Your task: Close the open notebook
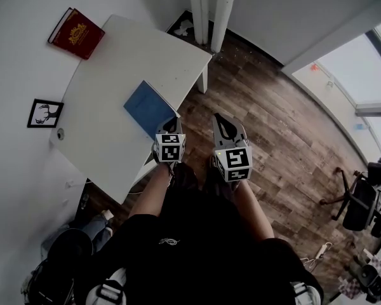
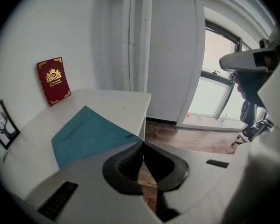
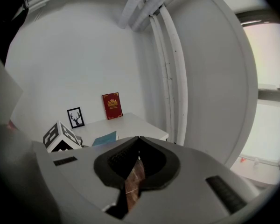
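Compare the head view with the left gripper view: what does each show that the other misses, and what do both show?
Only the head view: the marker cubes on the left gripper and right gripper, and the person's torso in black.
Only the left gripper view: the left gripper's jaws up close, shut with nothing between them, and the print on the notebook cover.
Both: the white table, the notebook lying on it, the red book leaning on the wall, and the deer picture.
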The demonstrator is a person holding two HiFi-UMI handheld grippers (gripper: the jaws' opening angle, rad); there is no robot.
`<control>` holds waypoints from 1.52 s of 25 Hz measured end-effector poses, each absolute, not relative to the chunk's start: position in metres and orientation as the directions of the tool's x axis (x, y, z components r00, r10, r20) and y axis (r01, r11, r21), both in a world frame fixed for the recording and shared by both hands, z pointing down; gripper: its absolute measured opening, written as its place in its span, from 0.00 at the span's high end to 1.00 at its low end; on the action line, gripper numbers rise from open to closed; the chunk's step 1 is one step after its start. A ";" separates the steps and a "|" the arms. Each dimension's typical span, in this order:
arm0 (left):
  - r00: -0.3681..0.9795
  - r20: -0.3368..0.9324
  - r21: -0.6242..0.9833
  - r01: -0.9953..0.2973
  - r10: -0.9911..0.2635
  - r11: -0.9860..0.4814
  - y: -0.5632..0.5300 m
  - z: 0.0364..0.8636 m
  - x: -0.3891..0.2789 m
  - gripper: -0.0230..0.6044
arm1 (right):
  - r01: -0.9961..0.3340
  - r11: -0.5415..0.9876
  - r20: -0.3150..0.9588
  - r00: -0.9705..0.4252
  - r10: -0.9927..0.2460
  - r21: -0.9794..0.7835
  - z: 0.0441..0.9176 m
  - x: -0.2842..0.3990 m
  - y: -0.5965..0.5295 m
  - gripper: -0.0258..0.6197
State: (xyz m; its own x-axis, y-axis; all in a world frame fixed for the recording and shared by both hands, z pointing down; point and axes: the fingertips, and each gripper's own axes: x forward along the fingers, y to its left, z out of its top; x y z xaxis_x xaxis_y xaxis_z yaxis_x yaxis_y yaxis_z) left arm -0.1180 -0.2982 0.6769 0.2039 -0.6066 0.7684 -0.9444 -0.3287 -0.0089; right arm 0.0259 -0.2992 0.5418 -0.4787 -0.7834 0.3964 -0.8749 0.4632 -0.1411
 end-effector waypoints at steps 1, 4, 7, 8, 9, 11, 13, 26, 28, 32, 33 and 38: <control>0.202 0.770 -0.012 -0.944 -0.606 -0.330 -0.299 0.678 -0.118 0.96 | -0.875 0.463 0.395 -0.478 -0.784 -0.140 0.541 0.026 -0.299 0.93; 0.200 0.781 -0.013 -0.942 -0.592 -0.336 -0.300 0.681 -0.118 0.95 | -0.876 0.462 0.395 -0.476 -0.786 -0.137 0.540 0.027 -0.300 0.93; 0.196 0.801 -0.010 -0.940 -0.565 -0.341 -0.300 0.687 -0.116 0.95 | -0.876 0.464 0.393 -0.477 -0.786 -0.134 0.539 0.029 -0.298 0.93; 0.191 0.808 -0.014 -0.939 -0.557 -0.342 -0.300 0.689 -0.115 0.95 | -0.875 0.466 0.392 -0.478 -0.786 -0.132 0.538 0.029 -0.297 0.93; 0.184 0.815 -0.019 -0.939 -0.550 -0.343 -0.300 0.691 -0.114 0.95 | -0.874 0.467 0.392 -0.479 -0.786 -0.131 0.538 0.028 -0.297 0.93; 0.173 0.824 -0.027 -0.940 -0.540 -0.341 -0.301 0.695 -0.113 0.95 | -0.873 0.469 0.394 -0.480 -0.784 -0.132 0.539 0.028 -0.295 0.93; 0.175 0.827 -0.025 -0.938 -0.534 -0.346 -0.301 0.696 -0.112 0.95 | -0.870 0.474 0.395 -0.485 -0.780 -0.133 0.539 0.027 -0.293 0.93; 0.325 0.691 0.095 -0.926 -0.645 -0.365 -0.279 0.637 -0.081 0.90 | -0.824 0.547 0.370 -0.558 -0.743 -0.145 0.535 0.003 -0.280 0.93; 0.336 0.658 0.102 -0.927 -0.674 -0.362 -0.273 0.623 -0.079 0.90 | -0.810 0.567 0.359 -0.578 -0.732 -0.148 0.533 -0.005 -0.276 0.93; 0.316 0.544 0.081 -0.942 -0.777 -0.327 -0.264 0.582 -0.090 0.96 | -0.780 0.608 0.321 -0.619 -0.716 -0.148 0.523 -0.022 -0.269 0.93; 0.301 0.513 0.057 -0.946 -0.804 -0.318 -0.262 0.571 -0.095 0.96 | -0.774 0.617 0.301 -0.628 -0.718 -0.142 0.518 -0.027 -0.267 0.93; 0.203 0.314 -0.003 -0.977 -0.928 -0.214 -0.247 0.502 -0.120 0.96 | -0.732 0.674 0.143 -0.680 -0.719 -0.093 0.467 -0.052 -0.258 0.93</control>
State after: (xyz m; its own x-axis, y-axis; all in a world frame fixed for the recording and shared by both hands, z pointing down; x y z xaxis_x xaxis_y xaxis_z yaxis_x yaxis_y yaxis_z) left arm -0.1196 -0.2471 0.5023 0.2025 -0.9275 0.3141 -0.9768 -0.2142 -0.0027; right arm -0.0521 -0.2580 0.4668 -0.6802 -0.7190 0.1426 -0.7325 0.6744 -0.0933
